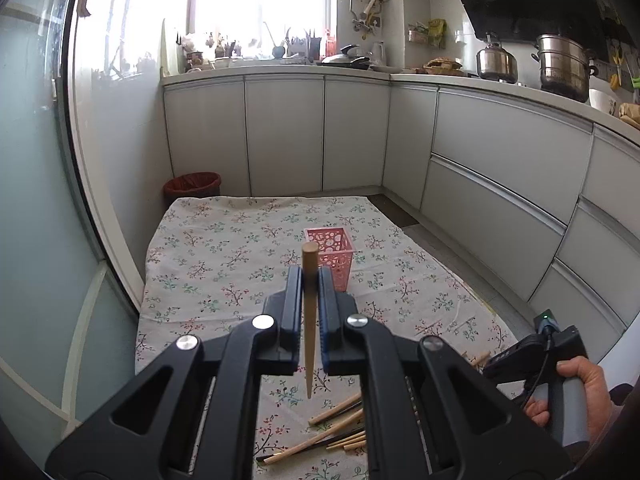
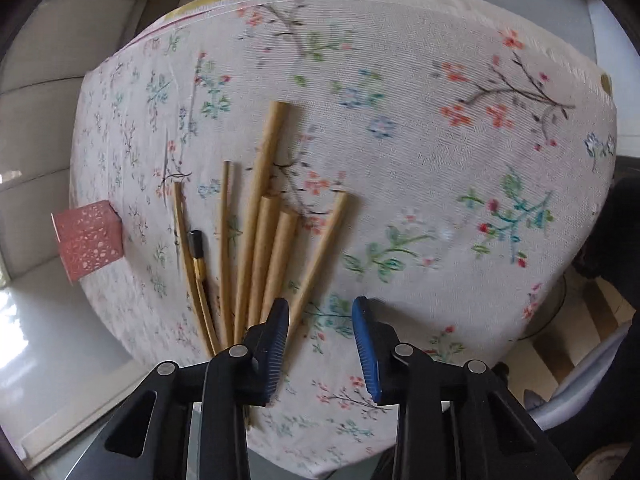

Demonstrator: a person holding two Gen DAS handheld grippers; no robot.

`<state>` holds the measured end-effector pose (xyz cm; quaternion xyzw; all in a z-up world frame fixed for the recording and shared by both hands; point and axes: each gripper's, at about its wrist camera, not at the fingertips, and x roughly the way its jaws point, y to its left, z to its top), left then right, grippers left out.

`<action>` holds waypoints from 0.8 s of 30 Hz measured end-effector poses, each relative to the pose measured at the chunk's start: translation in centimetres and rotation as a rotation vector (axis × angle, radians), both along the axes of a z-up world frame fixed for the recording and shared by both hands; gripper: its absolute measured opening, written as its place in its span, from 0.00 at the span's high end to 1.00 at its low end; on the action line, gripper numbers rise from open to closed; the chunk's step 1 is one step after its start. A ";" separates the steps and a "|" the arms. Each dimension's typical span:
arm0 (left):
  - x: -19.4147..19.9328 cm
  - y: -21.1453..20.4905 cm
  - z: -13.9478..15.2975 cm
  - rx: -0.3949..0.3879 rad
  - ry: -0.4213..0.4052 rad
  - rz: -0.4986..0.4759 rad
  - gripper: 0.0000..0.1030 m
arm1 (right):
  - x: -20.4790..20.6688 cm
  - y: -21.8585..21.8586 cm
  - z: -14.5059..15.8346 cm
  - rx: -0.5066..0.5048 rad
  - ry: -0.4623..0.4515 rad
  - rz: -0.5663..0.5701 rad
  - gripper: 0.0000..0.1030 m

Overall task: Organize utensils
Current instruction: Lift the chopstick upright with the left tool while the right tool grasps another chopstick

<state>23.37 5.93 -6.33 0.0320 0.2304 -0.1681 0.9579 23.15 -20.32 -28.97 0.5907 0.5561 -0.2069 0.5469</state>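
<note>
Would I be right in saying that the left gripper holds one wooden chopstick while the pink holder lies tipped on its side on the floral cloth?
Not quite: the pink holder stands upright on the floral cloth, as the left wrist view shows. The left gripper does hold one wooden chopstick.

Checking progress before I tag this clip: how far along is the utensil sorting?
Early. Done: nothing visible inside the pink holder, though its floor is hidden. In hand: the left gripper is shut on one chopstick, held upright in front of the holder. Left: the pile of chopsticks lies on the floral cloth; the right gripper is open just above it, holding nothing.
</note>
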 end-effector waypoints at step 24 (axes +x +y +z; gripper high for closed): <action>-0.8 1.4 0.2 -0.121 0.030 0.017 0.92 | 4.5 2.1 8.6 -0.423 -0.440 0.369 0.93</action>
